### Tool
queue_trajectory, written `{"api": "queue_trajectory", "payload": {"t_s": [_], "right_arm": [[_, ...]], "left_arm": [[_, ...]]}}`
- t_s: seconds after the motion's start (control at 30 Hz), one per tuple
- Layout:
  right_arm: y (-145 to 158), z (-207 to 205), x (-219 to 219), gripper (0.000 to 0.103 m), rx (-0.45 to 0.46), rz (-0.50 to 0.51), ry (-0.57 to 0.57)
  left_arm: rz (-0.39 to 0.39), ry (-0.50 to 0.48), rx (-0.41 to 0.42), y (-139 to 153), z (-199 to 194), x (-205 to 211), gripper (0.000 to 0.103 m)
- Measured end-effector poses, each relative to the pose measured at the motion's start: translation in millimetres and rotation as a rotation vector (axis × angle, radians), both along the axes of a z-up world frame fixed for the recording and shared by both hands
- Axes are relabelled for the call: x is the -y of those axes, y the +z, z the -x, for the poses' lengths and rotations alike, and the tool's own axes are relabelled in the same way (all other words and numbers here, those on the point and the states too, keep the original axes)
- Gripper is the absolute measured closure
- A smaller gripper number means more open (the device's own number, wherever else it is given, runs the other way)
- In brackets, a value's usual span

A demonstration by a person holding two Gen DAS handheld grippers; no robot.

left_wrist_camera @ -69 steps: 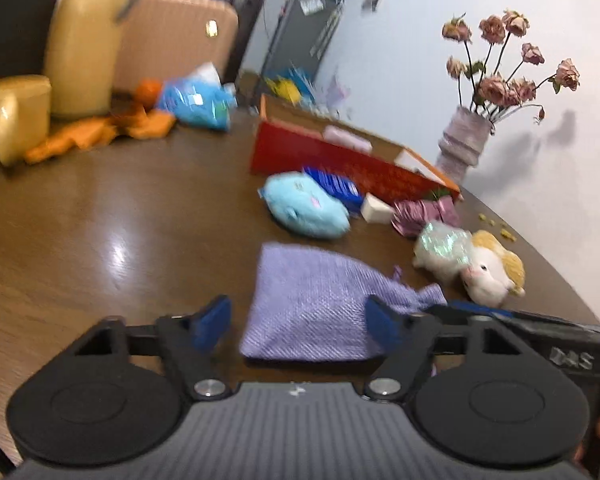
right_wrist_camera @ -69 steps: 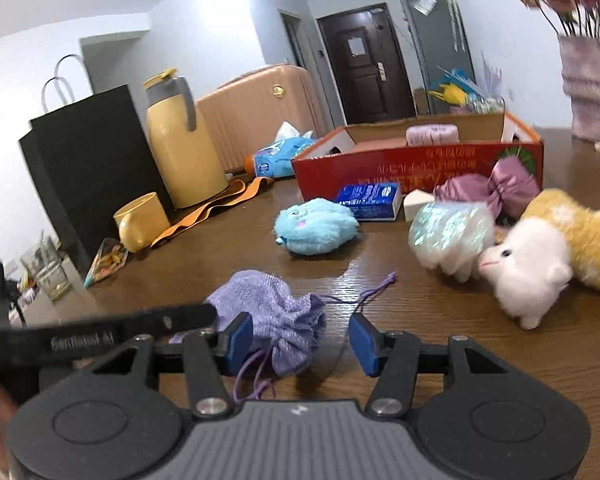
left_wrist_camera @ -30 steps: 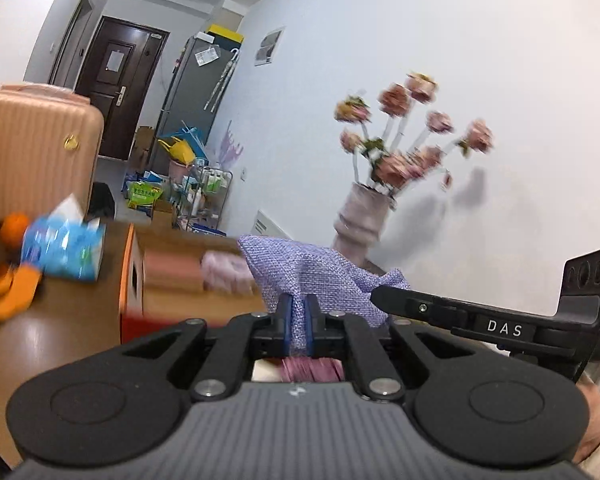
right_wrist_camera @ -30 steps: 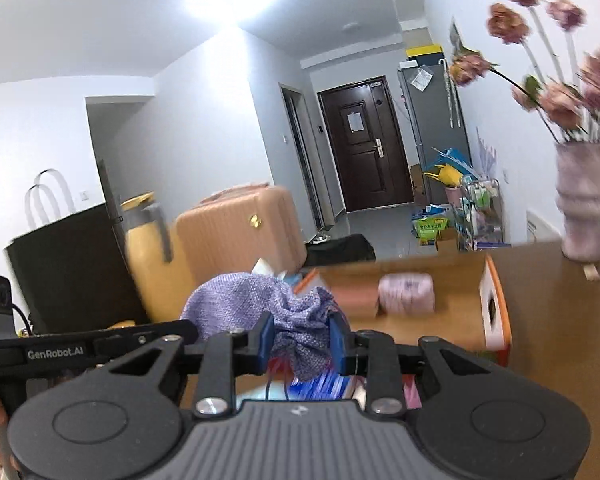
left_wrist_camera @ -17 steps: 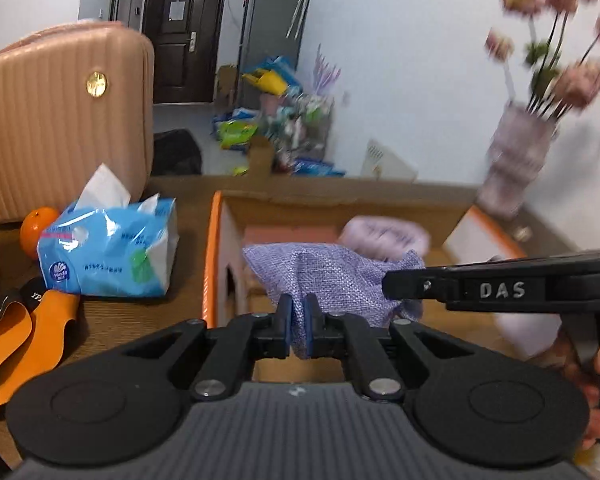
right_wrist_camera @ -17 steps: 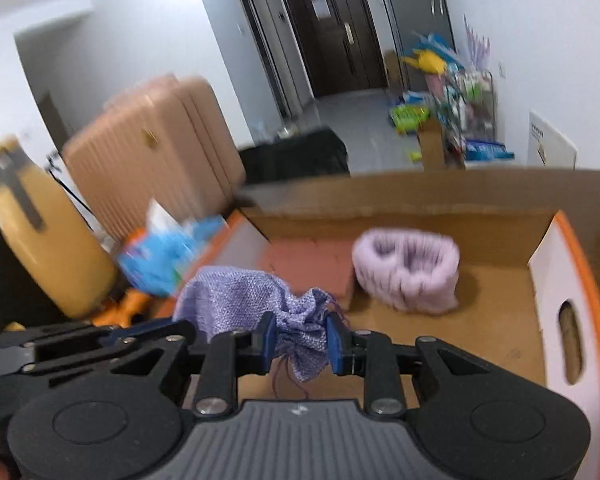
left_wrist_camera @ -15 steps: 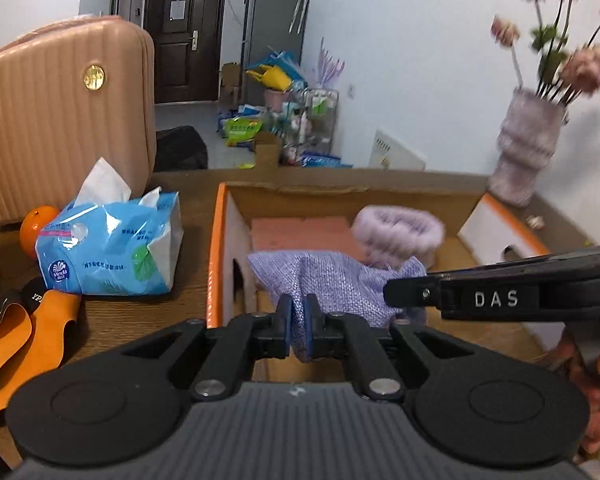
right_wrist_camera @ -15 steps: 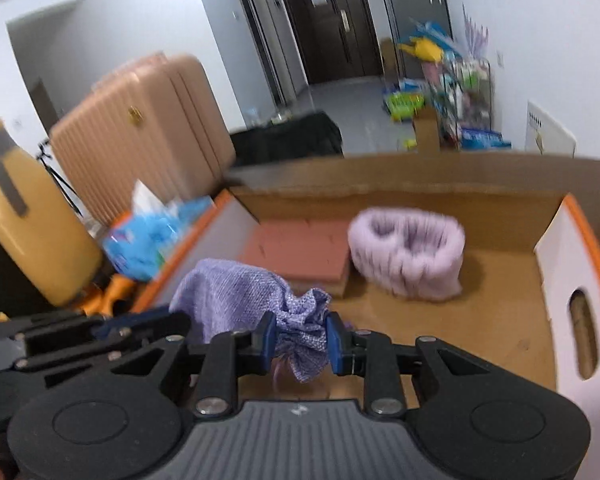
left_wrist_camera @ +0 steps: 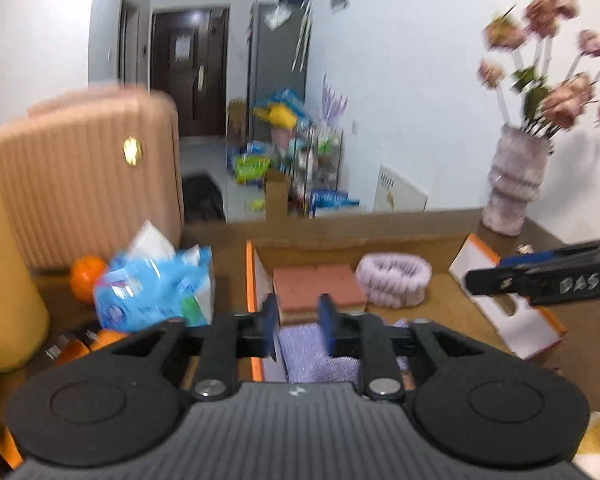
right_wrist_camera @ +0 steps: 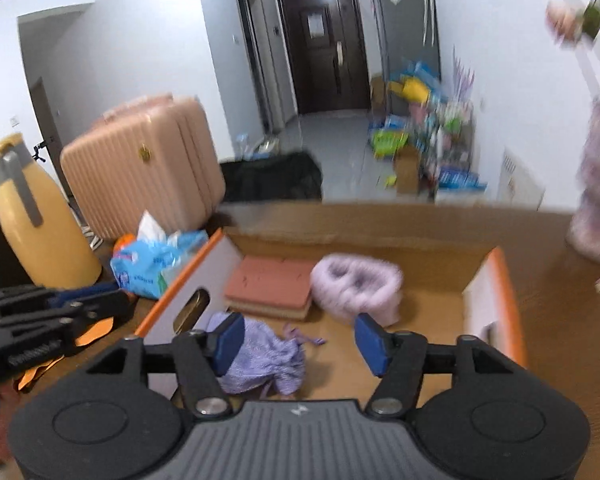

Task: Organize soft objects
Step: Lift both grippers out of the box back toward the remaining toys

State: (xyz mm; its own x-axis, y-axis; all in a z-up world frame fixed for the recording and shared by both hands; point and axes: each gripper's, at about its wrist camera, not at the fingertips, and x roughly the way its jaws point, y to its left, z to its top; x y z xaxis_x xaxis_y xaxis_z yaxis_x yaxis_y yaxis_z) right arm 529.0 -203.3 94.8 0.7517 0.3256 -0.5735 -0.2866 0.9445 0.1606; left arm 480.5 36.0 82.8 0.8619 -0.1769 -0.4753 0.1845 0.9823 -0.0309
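Note:
The purple knit pouch (right_wrist_camera: 260, 356) lies loose on the floor of the open cardboard box (right_wrist_camera: 496, 280), near its front left corner. It also shows in the left wrist view (left_wrist_camera: 316, 354) below my fingers. My left gripper (left_wrist_camera: 298, 326) is open, just above the pouch. My right gripper (right_wrist_camera: 300, 344) is wide open above the box, to the right of the pouch. A pink folded cloth (right_wrist_camera: 268, 284) and a lilac fluffy band (right_wrist_camera: 356, 282) lie further back in the box.
A blue tissue pack (left_wrist_camera: 156, 288), an orange (left_wrist_camera: 86, 274) and a yellow jug (right_wrist_camera: 36, 220) stand left of the box. A vase of dried roses (left_wrist_camera: 512, 184) stands at the right. A pink suitcase (right_wrist_camera: 140, 176) is behind the table.
Both grippers have opened and let go of the purple pouch, which now lies in the box. Both have pulled back and up a little.

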Motion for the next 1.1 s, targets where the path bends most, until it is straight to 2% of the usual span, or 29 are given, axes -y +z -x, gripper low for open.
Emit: {"api": "queue_trajectory", "payload": {"t_s": [0.03, 0.07, 0.1, 0.2, 0.23, 0.3, 0.33, 0.4, 0.63, 0.77, 0.97, 1.1], "right_arm": [[13.3, 14.3, 10.9, 0.033, 0.039, 0.014, -0.01], [21.8, 26.0, 18.9, 0.027, 0.07, 0.022, -0.027], [30.1, 38.4, 28.1, 0.022, 0.1, 0.024, -0.047], [48.8, 74.9, 49.1, 0.019, 0.194, 0.016, -0.079], [52.8, 85.9, 52.9, 0.017, 0.219, 0.022, -0.089], [59.1, 104.5, 57.0, 0.01, 0.265, 0.042, -0.108], [61.4, 115.2, 58.7, 0.008, 0.29, 0.054, -0.118], [63.7, 131.5, 61.1, 0.005, 0.333, 0.066, -0.13], [55.2, 190.9, 63.2, 0.002, 0.452, 0.066, -0.15], [35.6, 236.6, 61.7, 0.0, 0.472, 0.035, -0.129], [-7.0, 316.5, 56.8, 0.0, 0.514, 0.022, -0.065], [-41.6, 358.3, 60.9, 0.0, 0.504, -0.014, -0.078]], "left_arm": [[-0.008, 0.0, 0.03, 8.1, 10.8, -0.7, 0.057], [-0.014, -0.001, 0.058, 15.1, 21.7, -1.1, 0.053], [-0.018, 0.0, 0.086, 23.0, 33.7, -1.7, 0.043], [-0.014, 0.009, 0.167, 39.6, 63.4, 0.5, 0.017], [-0.012, 0.018, 0.19, 43.3, 70.7, 1.6, 0.013], [-0.02, 0.026, 0.213, 47.2, 84.9, 6.8, 0.012], [-0.024, 0.028, 0.221, 47.9, 89.7, 8.6, 0.008], [-0.034, 0.04, 0.247, 47.6, 102.0, 13.2, 0.007], [0.003, 0.063, 0.31, 37.1, 155.7, 10.1, 0.003], [0.02, 0.09, 0.346, 22.1, 200.8, 8.6, 0.001], [0.015, 0.064, 0.368, -15.0, 274.1, 12.7, 0.0], [0.054, 0.099, 0.325, -50.3, 309.5, 5.2, 0.0]]}}
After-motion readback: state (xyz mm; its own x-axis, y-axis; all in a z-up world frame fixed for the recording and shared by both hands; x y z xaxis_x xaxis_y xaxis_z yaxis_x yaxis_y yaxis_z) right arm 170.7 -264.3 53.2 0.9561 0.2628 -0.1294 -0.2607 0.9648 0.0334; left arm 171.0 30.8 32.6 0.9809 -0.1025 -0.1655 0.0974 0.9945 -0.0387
